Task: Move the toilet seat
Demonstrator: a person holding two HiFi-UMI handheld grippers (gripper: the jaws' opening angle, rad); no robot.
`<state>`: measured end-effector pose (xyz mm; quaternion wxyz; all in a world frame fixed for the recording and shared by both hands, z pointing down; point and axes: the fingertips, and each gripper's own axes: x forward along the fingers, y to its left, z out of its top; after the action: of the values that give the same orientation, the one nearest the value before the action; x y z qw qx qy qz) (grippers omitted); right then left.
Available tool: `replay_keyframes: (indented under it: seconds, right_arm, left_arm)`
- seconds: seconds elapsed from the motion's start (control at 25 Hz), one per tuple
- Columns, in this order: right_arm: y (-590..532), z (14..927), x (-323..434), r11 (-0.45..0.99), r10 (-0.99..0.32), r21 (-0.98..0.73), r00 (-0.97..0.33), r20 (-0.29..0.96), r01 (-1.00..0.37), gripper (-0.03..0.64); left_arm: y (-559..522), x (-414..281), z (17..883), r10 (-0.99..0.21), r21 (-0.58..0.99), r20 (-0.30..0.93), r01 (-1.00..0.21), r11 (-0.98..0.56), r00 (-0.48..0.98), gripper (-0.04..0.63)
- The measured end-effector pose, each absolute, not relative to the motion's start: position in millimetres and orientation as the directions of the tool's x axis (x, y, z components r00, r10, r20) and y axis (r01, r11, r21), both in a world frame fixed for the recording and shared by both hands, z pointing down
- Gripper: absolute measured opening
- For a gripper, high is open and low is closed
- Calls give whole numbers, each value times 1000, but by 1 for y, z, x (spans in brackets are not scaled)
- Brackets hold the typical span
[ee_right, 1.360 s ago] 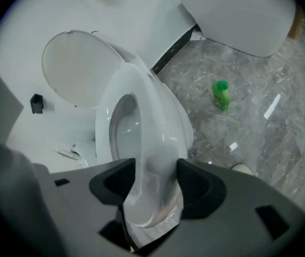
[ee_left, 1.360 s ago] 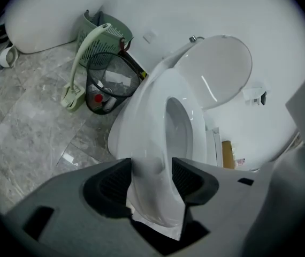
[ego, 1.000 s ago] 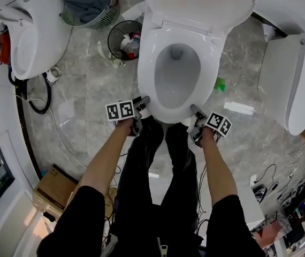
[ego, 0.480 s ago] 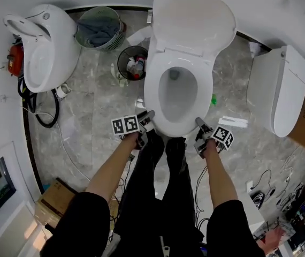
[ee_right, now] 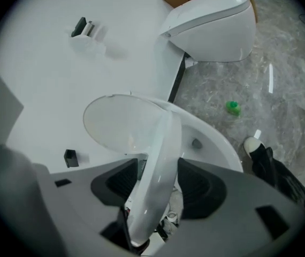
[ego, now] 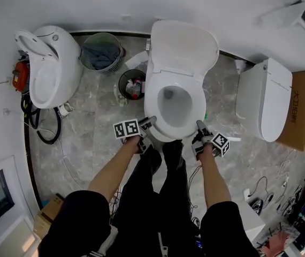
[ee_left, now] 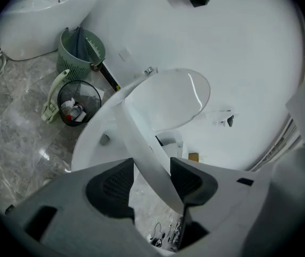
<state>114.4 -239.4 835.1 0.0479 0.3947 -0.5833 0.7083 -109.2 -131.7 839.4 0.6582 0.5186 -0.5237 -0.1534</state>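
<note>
Before the toilet bowl (ego: 174, 110), in the head view, the left gripper (ego: 144, 126) and right gripper (ego: 200, 128) sit at the front corners of the toilet seat (ego: 151, 108). The lid (ego: 184, 47) stands up behind the bowl and a waste bin (ego: 132, 84) lies to its left. In the left gripper view, the seat's rim runs edge-on between the dark pads (ee_left: 109, 189), raised off the bowl, and the jaws are spreading apart around it. In the right gripper view, the rim likewise passes between the pads (ee_right: 198, 189), tilted above the bowl, with those jaws also easing wider.
</note>
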Motion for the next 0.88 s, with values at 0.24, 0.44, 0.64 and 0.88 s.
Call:
replay_keyframes:
  seconds: [0.24, 0.44, 0.64, 0.88]
  right_arm:
    - [-262, 790, 100, -213, -378, -854, -765, 521, -476, 232]
    - [-292, 756, 85, -71, -288, -870, -825, 486, -488, 228]
    - [-328, 734, 67, -84, -238, -896, -864, 443, -437, 249]
    - [-372, 712, 50, -98, -222, -924, -897, 382, -370, 238]
  left_arm:
    - [-162, -121, 801, -796, 868, 486, -304, 392, 360, 225]
    - [-198, -137, 768, -847, 887, 450, -255, 386, 284, 249]
    - [-234, -157, 744, -884, 901, 416, -233, 367, 214, 265]
    - [-278, -178, 717, -921, 920, 363, -208, 331, 141, 278]
